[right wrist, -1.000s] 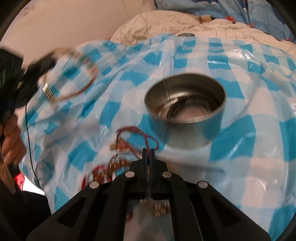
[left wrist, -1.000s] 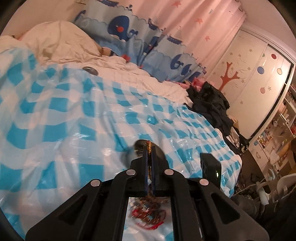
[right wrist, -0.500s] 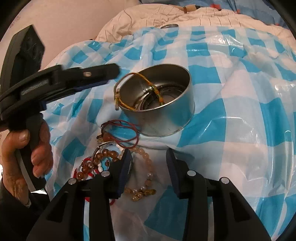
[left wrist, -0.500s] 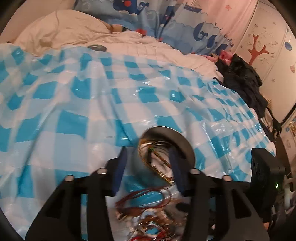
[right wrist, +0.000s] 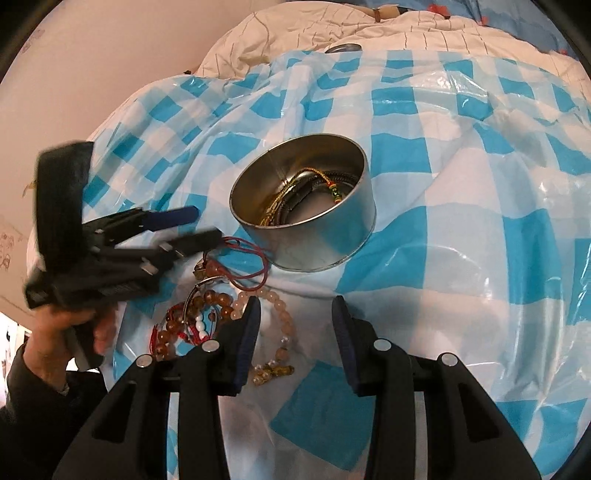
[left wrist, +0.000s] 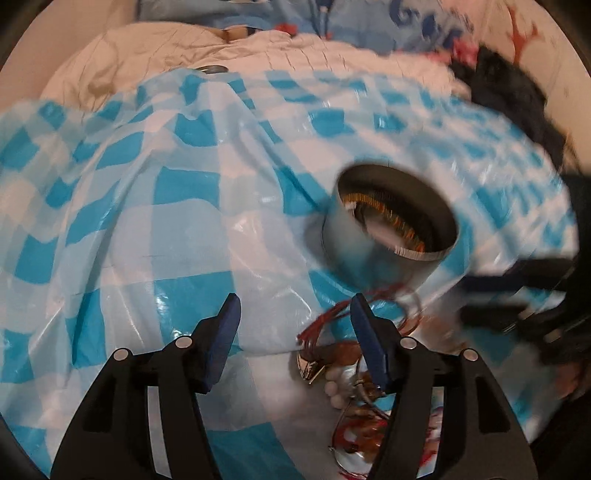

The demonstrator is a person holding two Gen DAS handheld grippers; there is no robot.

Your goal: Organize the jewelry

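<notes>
A round metal tin stands on the blue-and-white checked plastic sheet; it holds a gold cord bracelet and dark bangles. The tin also shows in the left wrist view, blurred. A pile of bead bracelets, a red cord and a pale pink bead bracelet lie left of the tin. My left gripper is open and empty, left of the tin; it also shows in the right wrist view. My right gripper is open and empty, near the pink beads.
A white quilt lies behind the sheet with a small round metal lid on it. Dark clothes are heaped at the far right. The right gripper shows blurred at the right edge of the left wrist view.
My left gripper opened and dropped the gold cord bracelet into the tin, then pulled back to the left. My right gripper opened and moved closer to the bead pile.
</notes>
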